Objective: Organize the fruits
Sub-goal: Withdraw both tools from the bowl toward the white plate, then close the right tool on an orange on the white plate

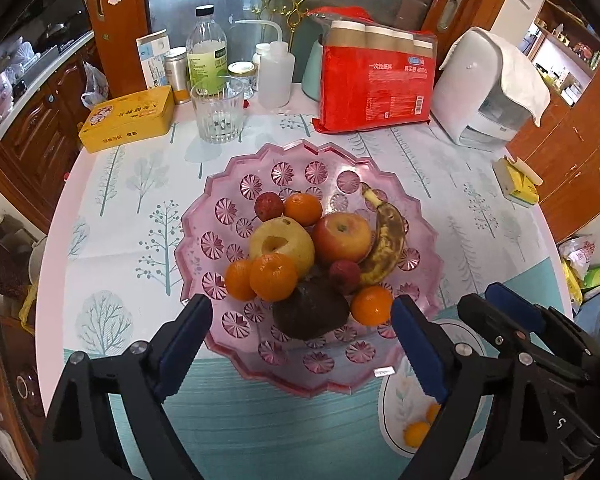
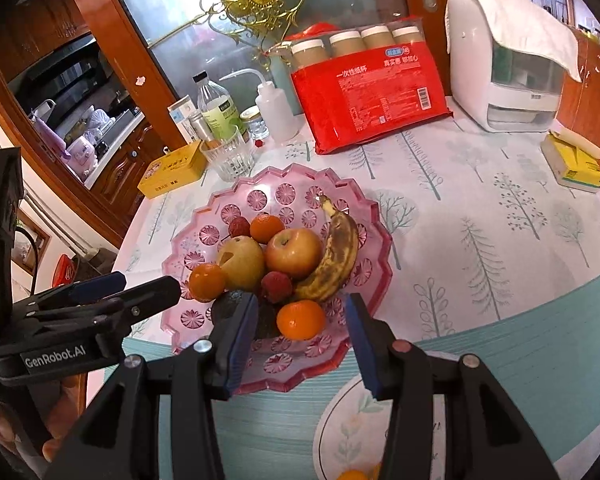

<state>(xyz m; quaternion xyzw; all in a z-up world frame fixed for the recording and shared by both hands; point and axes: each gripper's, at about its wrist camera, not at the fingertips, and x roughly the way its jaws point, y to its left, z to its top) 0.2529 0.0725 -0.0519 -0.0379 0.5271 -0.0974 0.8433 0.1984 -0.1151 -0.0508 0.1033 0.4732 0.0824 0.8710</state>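
Fruit is seen heaped at the centre of the left wrist view, in a pink glass bowl (image 1: 416, 224) on the tree-patterned desk (image 1: 112, 200): a yellow pear (image 1: 282, 242), a red apple (image 1: 342, 238), a spotted banana (image 1: 386, 240), several oranges (image 1: 274, 277), two red lychees and a dark fruit (image 1: 310, 312) at the near rim. The left gripper (image 1: 302, 330) is held above the bowl's near edge, its fingers (image 1: 182, 344) spread wide with nothing between them. At lower right a patterned plate (image 1: 398, 408) is shown, with two small oranges partly hidden behind the gripper.

In the right wrist view the same bowl sits at centre left. The right gripper (image 2: 302, 344) is poised over the near rim, its fingers (image 2: 240, 340) standing partly apart and empty, framing one orange (image 2: 301, 319) below. The plate is glimpsed at the bottom edge.

Sorting appears to be under way, with oranges apparently being moved to the plate. A descent onto the near orange, and a closing of the fingers around it, is judged to be called for next.
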